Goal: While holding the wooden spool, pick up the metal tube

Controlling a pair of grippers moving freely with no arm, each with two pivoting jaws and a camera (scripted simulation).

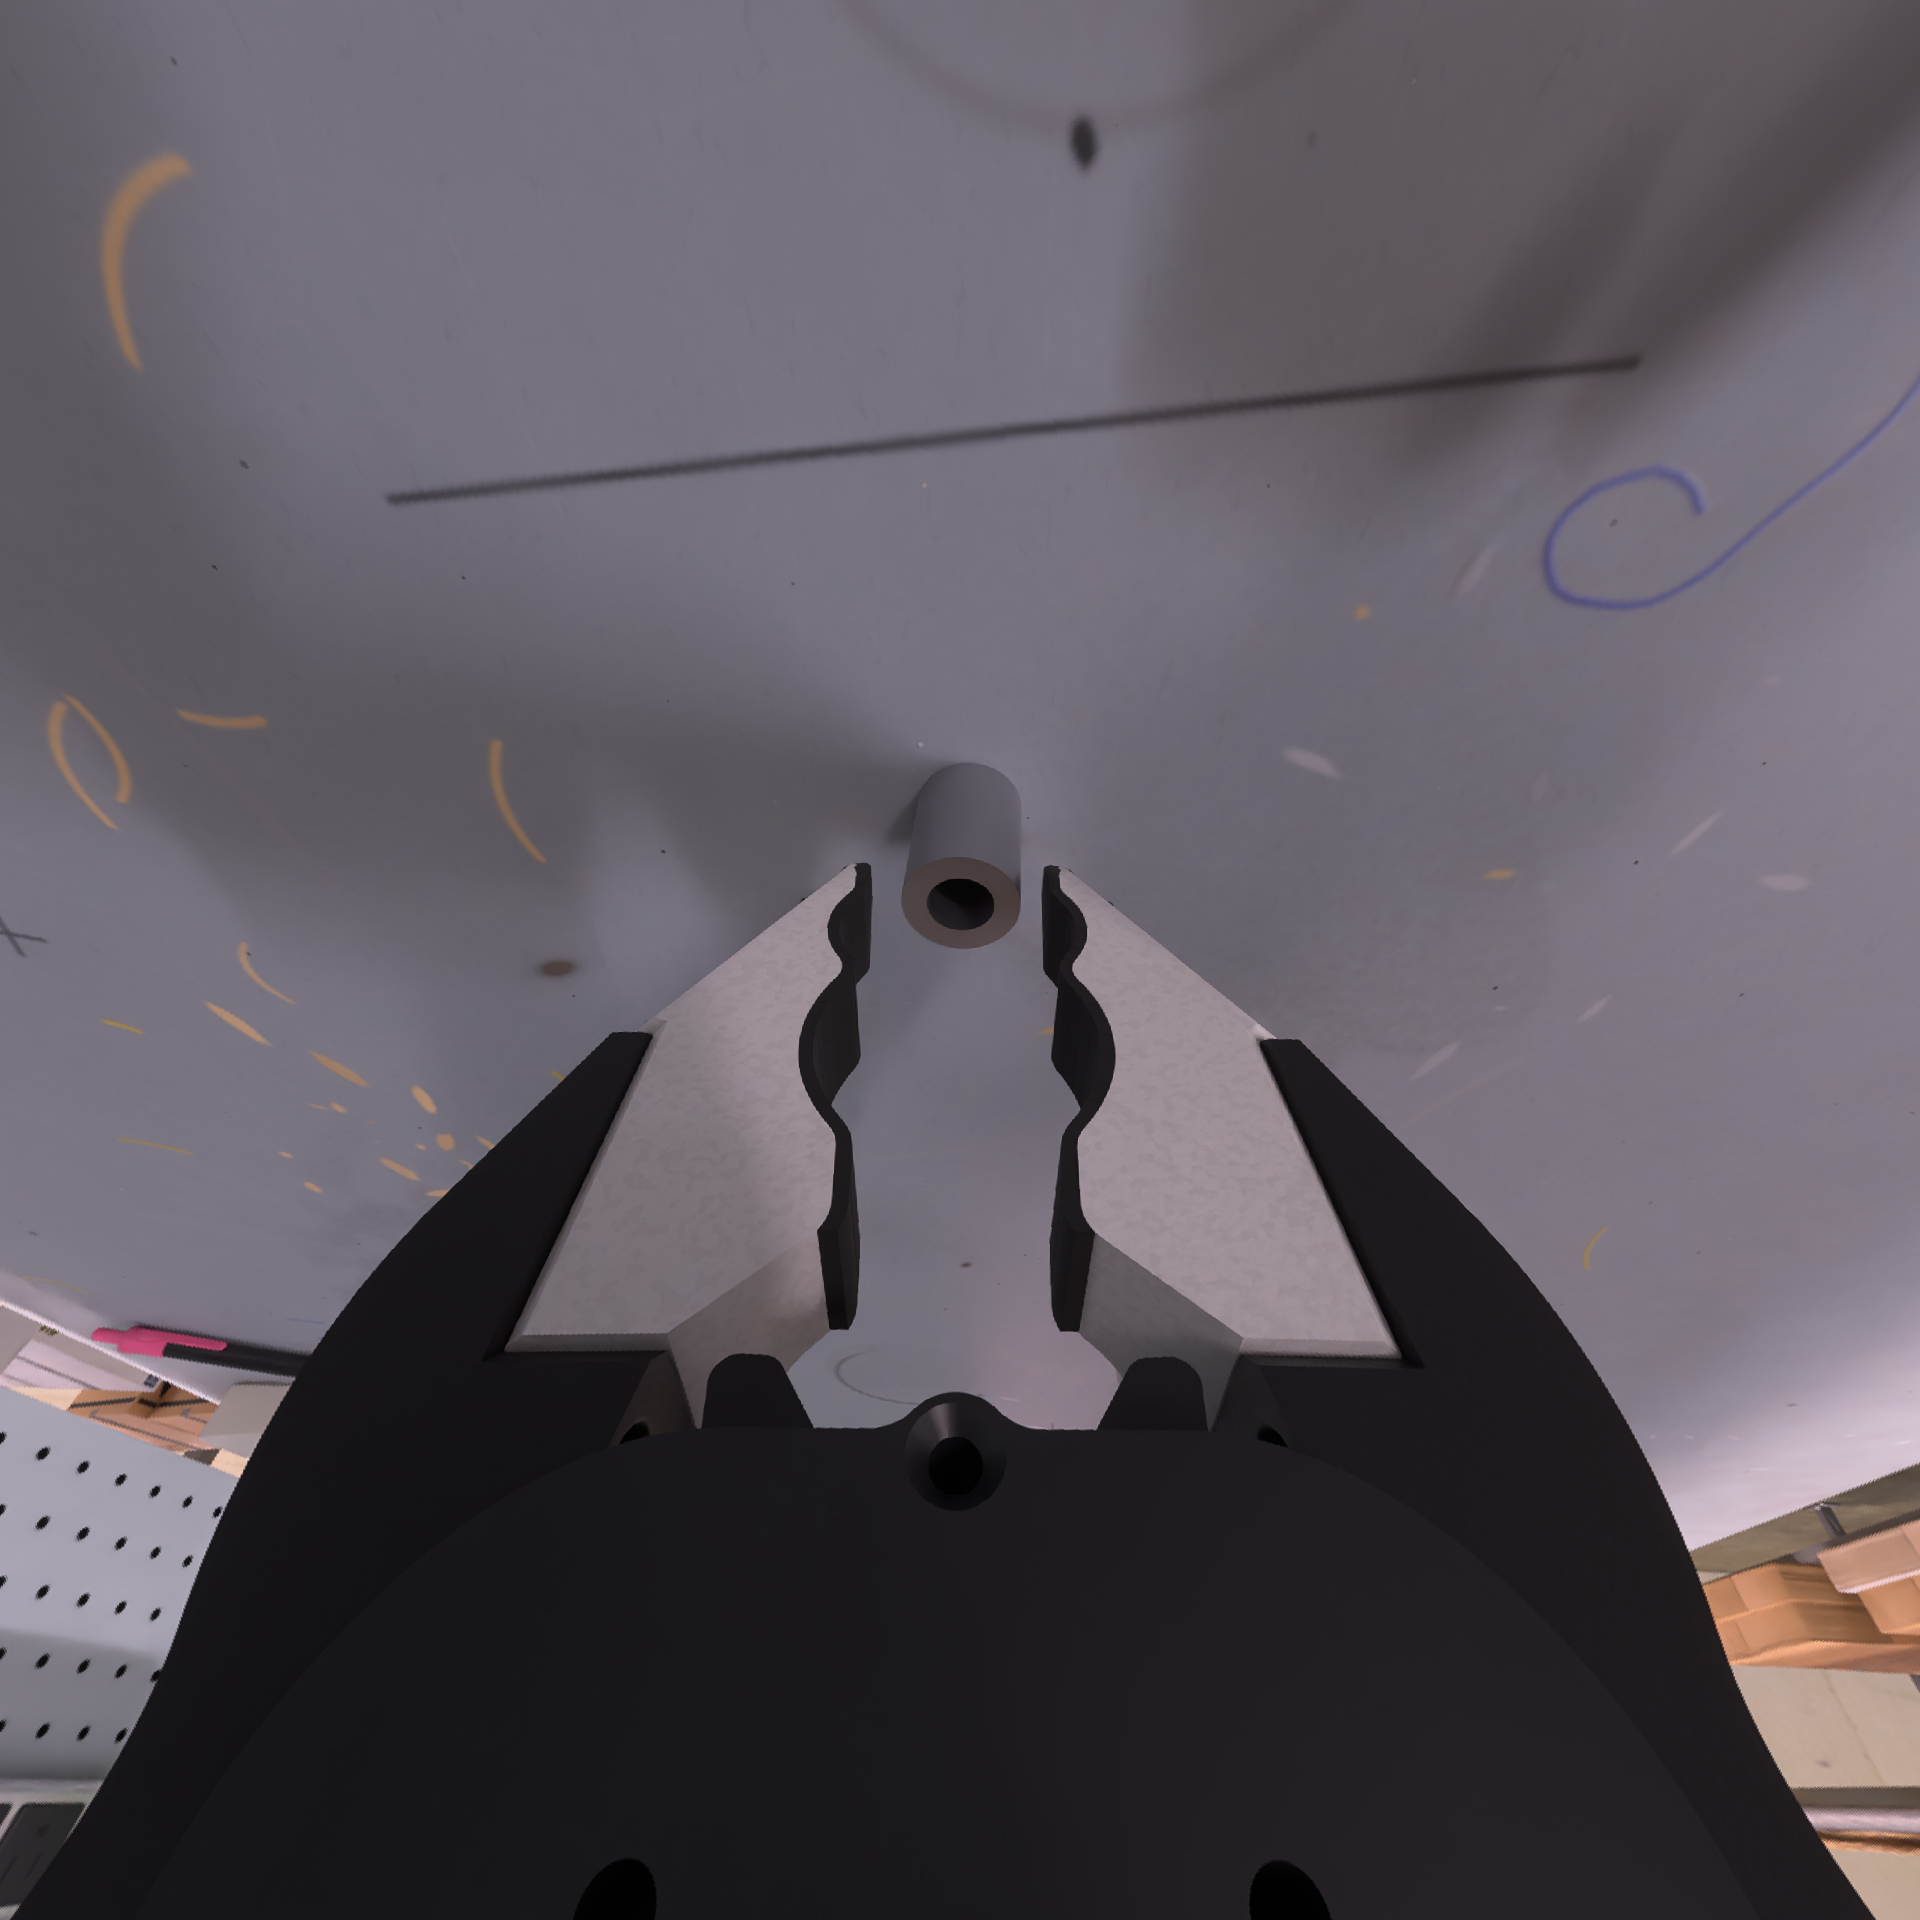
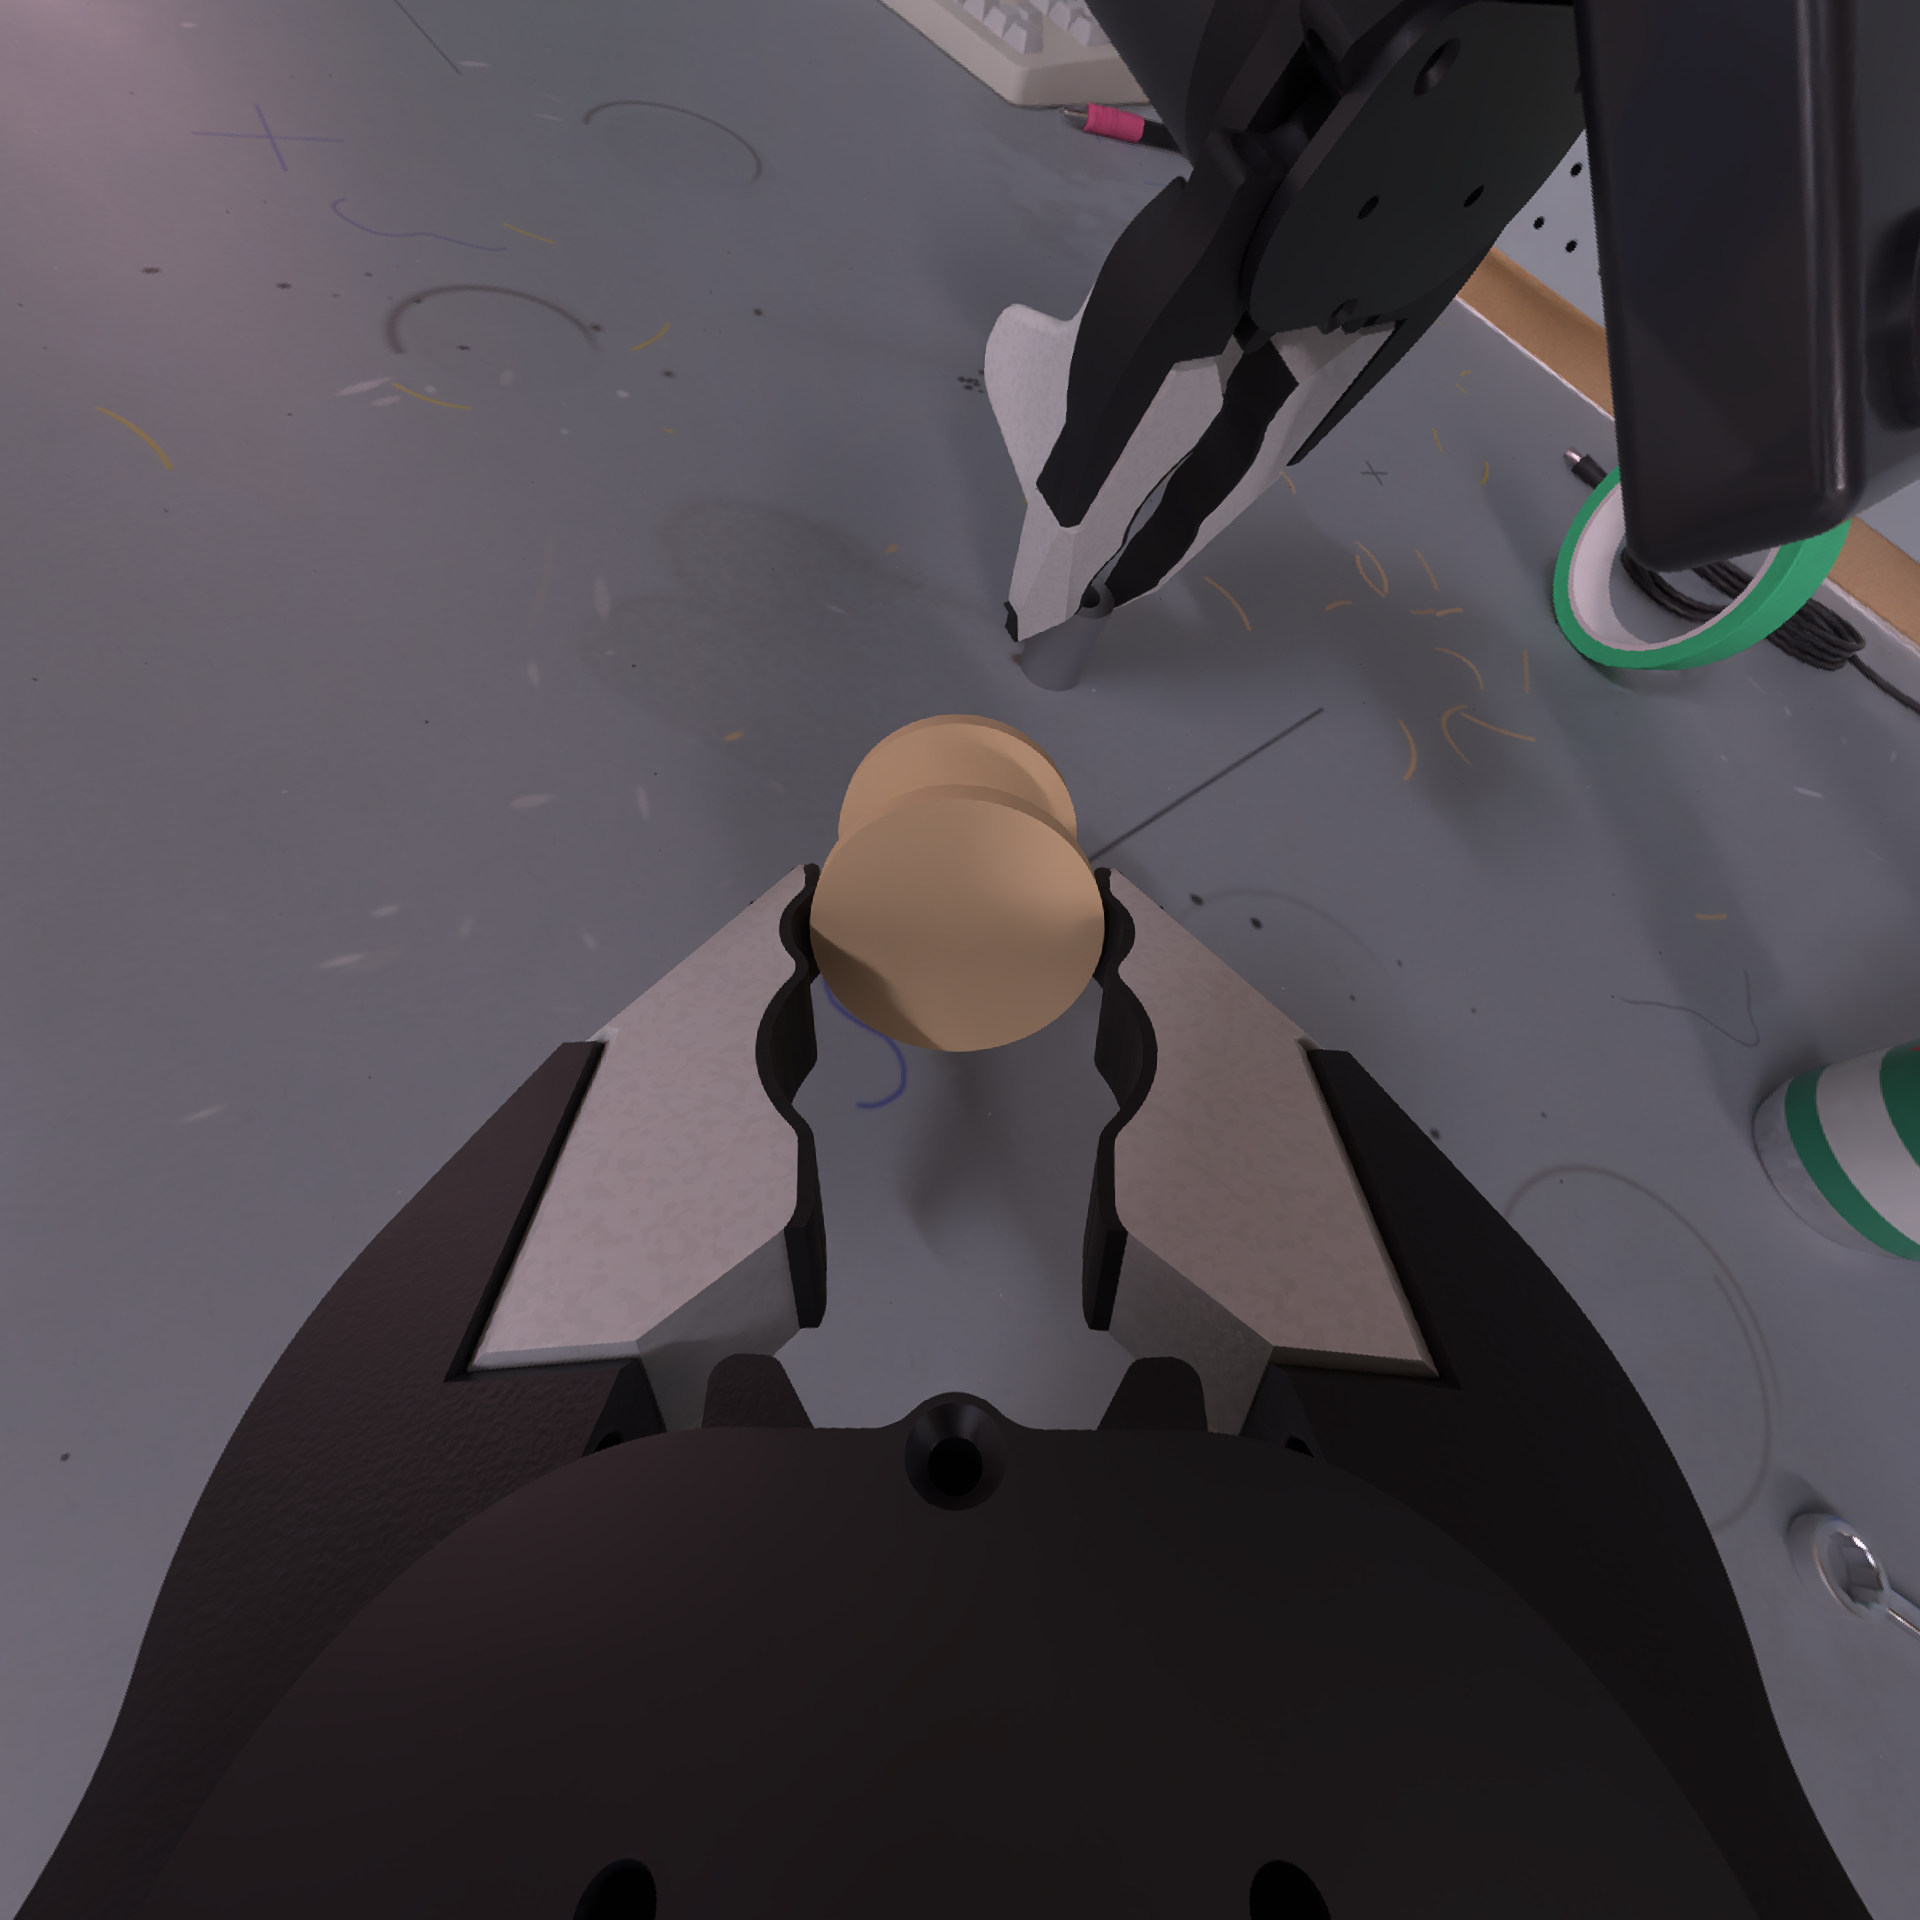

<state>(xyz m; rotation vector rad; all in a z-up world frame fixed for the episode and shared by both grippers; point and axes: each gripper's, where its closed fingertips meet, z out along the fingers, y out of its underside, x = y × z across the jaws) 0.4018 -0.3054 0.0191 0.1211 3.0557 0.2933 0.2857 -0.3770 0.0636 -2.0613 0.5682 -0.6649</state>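
The short grey metal tube [image 1: 964, 857] stands upright on the scuffed grey tabletop [image 1: 1039, 582], between the tips of the black-and-white left gripper [image 1: 956, 883], with a narrow gap on each side. Bare tabletop lies open beyond the tube in the left wrist view. In the right wrist view the light wooden spool [image 2: 956, 894] fills the black-and-white right gripper [image 2: 954, 914]. To the right, a green tape roll [image 2: 1621, 623], a green-and-white striped cup [image 2: 1839, 1153] and a large black block [image 2: 1745, 270] crowd the table edge.
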